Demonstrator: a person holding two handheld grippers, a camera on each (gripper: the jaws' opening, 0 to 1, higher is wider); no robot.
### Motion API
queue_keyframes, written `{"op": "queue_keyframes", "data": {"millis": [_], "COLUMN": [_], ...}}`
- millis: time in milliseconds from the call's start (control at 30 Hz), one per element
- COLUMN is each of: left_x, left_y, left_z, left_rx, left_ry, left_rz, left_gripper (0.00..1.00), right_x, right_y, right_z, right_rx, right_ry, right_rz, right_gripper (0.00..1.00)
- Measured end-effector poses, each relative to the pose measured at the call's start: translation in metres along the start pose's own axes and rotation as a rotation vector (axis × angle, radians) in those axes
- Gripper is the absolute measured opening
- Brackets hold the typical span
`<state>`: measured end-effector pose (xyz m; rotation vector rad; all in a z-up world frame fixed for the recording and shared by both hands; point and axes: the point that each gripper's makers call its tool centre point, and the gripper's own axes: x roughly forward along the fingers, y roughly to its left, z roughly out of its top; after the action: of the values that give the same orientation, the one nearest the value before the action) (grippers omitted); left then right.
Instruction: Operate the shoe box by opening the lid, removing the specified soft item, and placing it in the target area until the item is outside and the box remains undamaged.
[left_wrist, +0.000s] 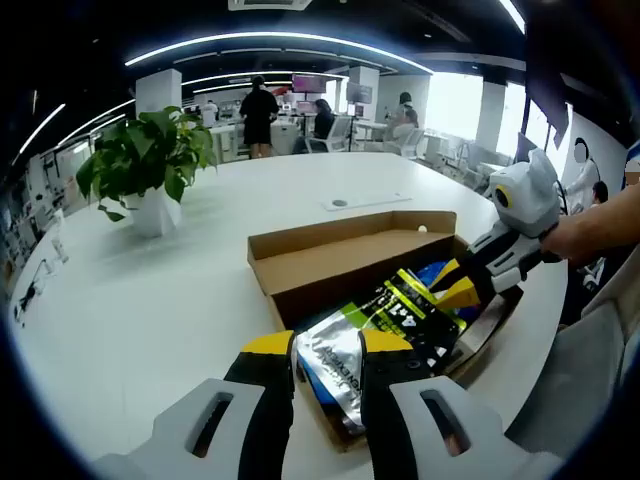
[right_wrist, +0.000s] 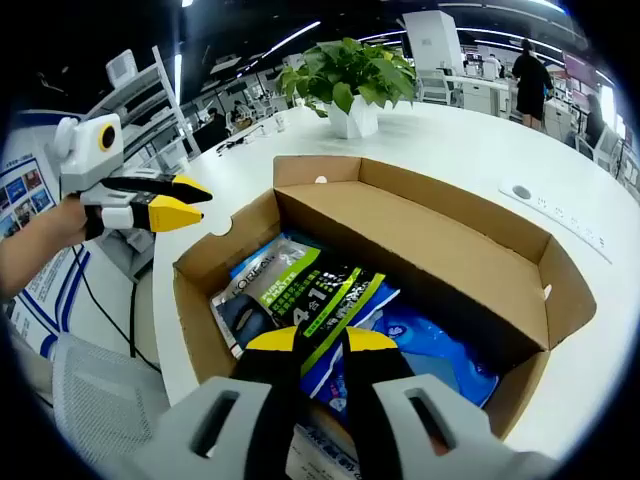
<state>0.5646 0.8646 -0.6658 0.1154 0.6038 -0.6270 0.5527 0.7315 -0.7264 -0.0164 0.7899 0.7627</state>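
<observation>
- Box (right_wrist: 440, 255): brown cardboard shoe box lying open near the edge of the white desk (left_wrist: 150, 300), its hinged lid folded back along the far long side.
- Packets (right_wrist: 310, 295): soft glossy pouches lying flat inside the box, overlapping — a black-and-green one on top, silver and blue ones beneath.

I see a brown cardboard shoe box (right_wrist: 430, 250) on my white table (left_wrist: 130, 310), holding a black-and-lime packet (right_wrist: 315, 295) over blue ones; gripper jaws are yellow-tipped black.

Soft packets (right_wrist: 310, 295) inside open shoe box (right_wrist: 520, 255) on table (left_wrist: 130, 310), plant (left_wrist: 145, 160) behind.
</observation>
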Motion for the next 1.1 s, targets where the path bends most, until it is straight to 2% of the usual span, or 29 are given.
{"op": "queue_keyframes", "data": {"millis": [233, 533, 1100], "left_x": [0.001, 0.0, -0.012], "left_y": [-0.001, -0.001, 0.002], "left_z": [0.0, -0.002, -0.011], "left_rx": [0.003, 0.007, -0.001], "left_ry": [0.001, 0.002, 0.012], "left_rz": [-0.007, -0.01, 0.004], "left_gripper": [0.22, 0.22, 0.23], "right_x": [0.0, 0.002, 0.015], "right_y": [0.0, -0.008, -0.013], "right_z": [0.0, 0.012, 0.014], "right_rx": [-0.032, -0.054, -0.136], "right_ry": [0.005, -0.012, 0.06], "right_rz": [-0.012, -0.022, -0.013], "right_gripper": [0.16, 0.2, 0.23]}}
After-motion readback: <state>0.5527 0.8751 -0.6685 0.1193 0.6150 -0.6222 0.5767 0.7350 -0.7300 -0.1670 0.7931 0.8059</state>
